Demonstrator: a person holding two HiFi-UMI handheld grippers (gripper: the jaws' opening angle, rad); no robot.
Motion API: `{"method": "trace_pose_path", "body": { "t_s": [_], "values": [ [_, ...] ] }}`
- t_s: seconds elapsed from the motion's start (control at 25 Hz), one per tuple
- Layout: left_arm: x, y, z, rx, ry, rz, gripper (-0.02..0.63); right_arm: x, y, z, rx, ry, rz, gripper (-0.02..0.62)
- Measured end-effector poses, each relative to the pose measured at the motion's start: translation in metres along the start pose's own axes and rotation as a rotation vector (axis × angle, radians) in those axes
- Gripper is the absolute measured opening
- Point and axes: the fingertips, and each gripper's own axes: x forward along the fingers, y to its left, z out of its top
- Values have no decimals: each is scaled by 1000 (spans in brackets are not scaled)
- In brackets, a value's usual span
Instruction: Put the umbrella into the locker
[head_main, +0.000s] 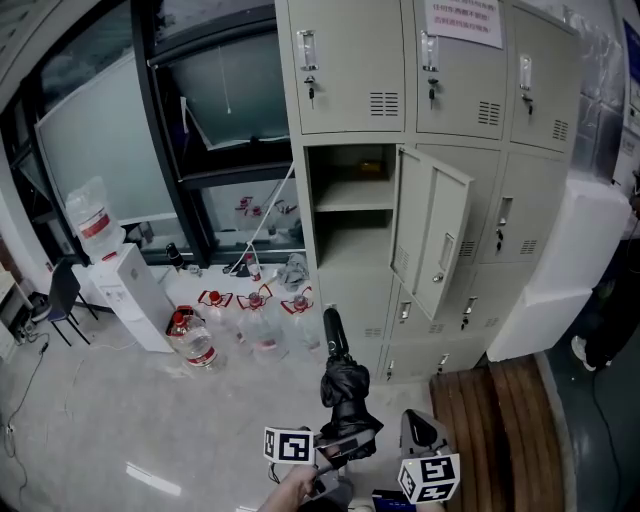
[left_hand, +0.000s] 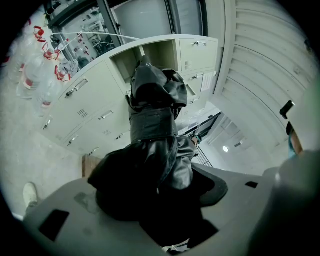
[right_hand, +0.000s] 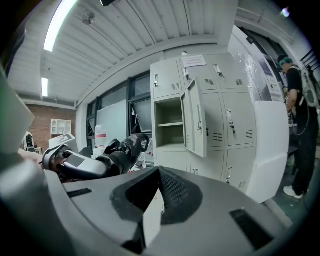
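Note:
A folded black umbrella (head_main: 345, 385) points up toward the lockers, with my left gripper (head_main: 335, 448) shut on its lower part. In the left gripper view the umbrella (left_hand: 155, 145) fills the middle and runs out from between the jaws. The grey locker bank (head_main: 450, 90) has one open compartment (head_main: 350, 205) with a shelf inside; its door (head_main: 432, 232) swings out to the right. My right gripper (head_main: 428, 468) hangs beside the umbrella's right, shut and holding nothing. In the right gripper view, the right gripper (right_hand: 159, 172) faces the open compartment (right_hand: 170, 122), with the umbrella (right_hand: 122, 152) at left.
Several large water bottles (head_main: 255, 315) stand on the floor left of the lockers, near a white water dispenser (head_main: 135, 290) and a dark chair (head_main: 62, 295). A big white panel (head_main: 560, 270) leans at the right over a wooden platform (head_main: 495, 410). A person (right_hand: 300, 115) stands at far right.

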Motion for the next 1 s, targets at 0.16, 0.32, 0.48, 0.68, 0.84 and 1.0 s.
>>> {"method": "trace_pose_path", "body": {
  "t_s": [0.16, 0.32, 0.48, 0.68, 0.84, 1.0],
  "values": [
    [14, 18, 25, -9, -11, -2, 275, 28, -16, 3, 12, -1, 1, 0],
    [35, 42, 60, -26, -11, -10, 275, 67, -35, 9, 11, 6, -4, 0],
    [63, 70, 111, -38, -7, -24, 275, 121, -58, 21, 28, 12, -8, 0],
    [92, 100, 183, -42, 32, -39, 275, 197, -73, 50, 28, 13, -9, 0],
    [115, 120, 235, -37, 64, -53, 275, 252, -83, 70, 15, 15, -12, 0],
    [131, 136, 275, -25, 96, -66, 275, 294, -93, 81, 13, 22, -26, 0]
  ]
}}
